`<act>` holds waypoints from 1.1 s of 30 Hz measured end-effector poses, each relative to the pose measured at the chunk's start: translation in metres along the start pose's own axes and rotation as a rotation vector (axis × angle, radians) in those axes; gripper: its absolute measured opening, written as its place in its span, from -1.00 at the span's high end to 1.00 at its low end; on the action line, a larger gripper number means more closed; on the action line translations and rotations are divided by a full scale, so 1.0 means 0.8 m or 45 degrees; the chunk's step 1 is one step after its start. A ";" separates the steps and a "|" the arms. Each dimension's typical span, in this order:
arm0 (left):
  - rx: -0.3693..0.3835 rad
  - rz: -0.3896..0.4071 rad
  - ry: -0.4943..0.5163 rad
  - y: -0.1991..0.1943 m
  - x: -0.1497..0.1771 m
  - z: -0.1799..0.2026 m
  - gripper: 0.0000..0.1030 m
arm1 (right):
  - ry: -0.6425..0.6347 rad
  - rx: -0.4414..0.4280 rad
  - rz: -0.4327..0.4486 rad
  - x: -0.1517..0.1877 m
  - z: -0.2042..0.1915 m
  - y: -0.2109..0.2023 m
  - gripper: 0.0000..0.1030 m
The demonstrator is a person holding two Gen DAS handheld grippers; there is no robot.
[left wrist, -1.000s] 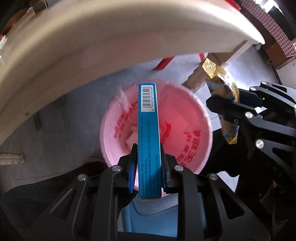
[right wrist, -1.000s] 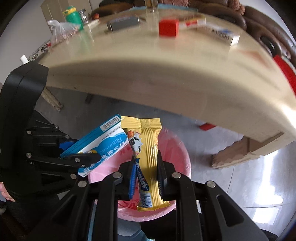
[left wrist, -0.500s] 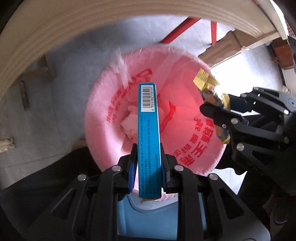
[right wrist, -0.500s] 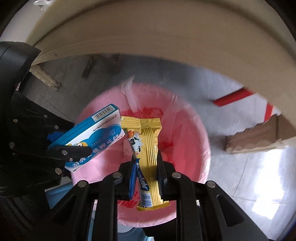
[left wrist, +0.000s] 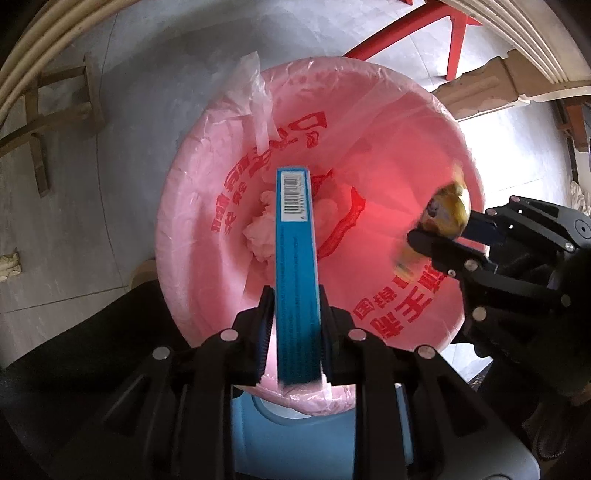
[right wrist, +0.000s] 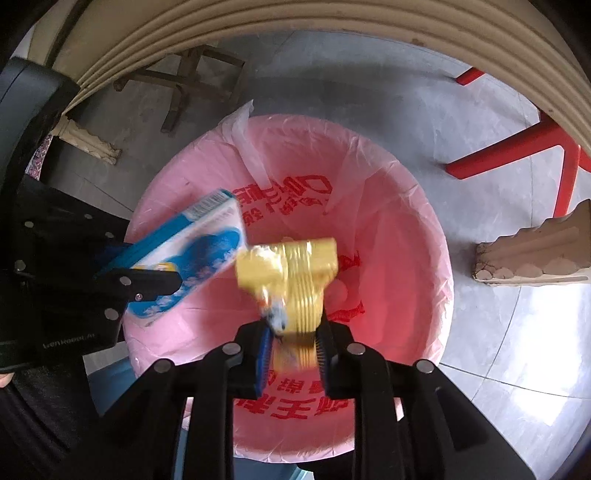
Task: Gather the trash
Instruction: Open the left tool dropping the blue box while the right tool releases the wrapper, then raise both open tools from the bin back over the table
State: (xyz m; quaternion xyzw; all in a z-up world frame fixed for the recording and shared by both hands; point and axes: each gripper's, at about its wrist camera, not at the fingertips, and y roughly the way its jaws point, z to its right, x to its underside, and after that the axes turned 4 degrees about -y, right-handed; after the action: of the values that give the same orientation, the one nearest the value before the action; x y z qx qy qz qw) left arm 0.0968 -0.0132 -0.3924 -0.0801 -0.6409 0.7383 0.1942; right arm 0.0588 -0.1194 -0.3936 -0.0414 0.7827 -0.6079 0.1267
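A pink-lined trash bin [left wrist: 369, 110] stands on the floor right under both grippers. My left gripper [left wrist: 293, 295] is shut on a blue box [left wrist: 295, 258] with a barcode and holds it edge-up over the bin's middle. The right wrist view shows that box [right wrist: 199, 251] at the left, in the left gripper [right wrist: 147, 280]. My right gripper [right wrist: 293, 328] hangs over the bin [right wrist: 406, 229]. Its jaws are opening with a blurred, tipped yellow snack wrapper [right wrist: 295, 269] between them. In the left wrist view the wrapper [left wrist: 448, 206] shows at the right gripper [left wrist: 436, 236].
Crumpled tissue [left wrist: 262, 232] lies at the bottom of the bin. The beige table edge [right wrist: 332, 22] arches overhead. Red stool legs [right wrist: 517, 151] and a carved wooden foot [right wrist: 532, 254] stand on the grey floor to the right. A wooden frame [right wrist: 184, 81] stands behind.
Both grippers have sunk from table height to just above the bin and now point more steeply down. The yellow wrapper has tipped and blurred between the right jaws. The blue box stays gripped.
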 end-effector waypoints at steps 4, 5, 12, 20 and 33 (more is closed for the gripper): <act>0.010 -0.002 -0.019 -0.001 -0.004 -0.007 0.17 | -0.035 0.030 0.034 -0.001 -0.002 -0.003 -0.18; -0.003 0.011 -0.020 -0.003 -0.004 -0.008 0.06 | -0.040 0.037 0.050 -0.002 -0.003 -0.007 -0.28; -0.022 0.047 -0.029 -0.007 -0.006 -0.008 -0.09 | 0.007 0.029 0.071 -0.006 0.004 -0.013 -0.28; -0.073 0.100 -0.014 -0.017 -0.002 -0.003 -0.18 | 0.033 0.032 0.092 -0.009 0.005 -0.022 -0.28; -0.161 0.330 0.107 -0.135 0.049 0.022 -0.20 | 0.026 0.052 0.371 0.004 -0.023 -0.160 -0.51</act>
State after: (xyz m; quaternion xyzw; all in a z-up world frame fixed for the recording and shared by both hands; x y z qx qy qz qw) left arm 0.0742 -0.0032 -0.2786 -0.2052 -0.6617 0.7113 0.1184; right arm 0.0395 -0.1362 -0.2666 0.0814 0.7693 -0.5992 0.2062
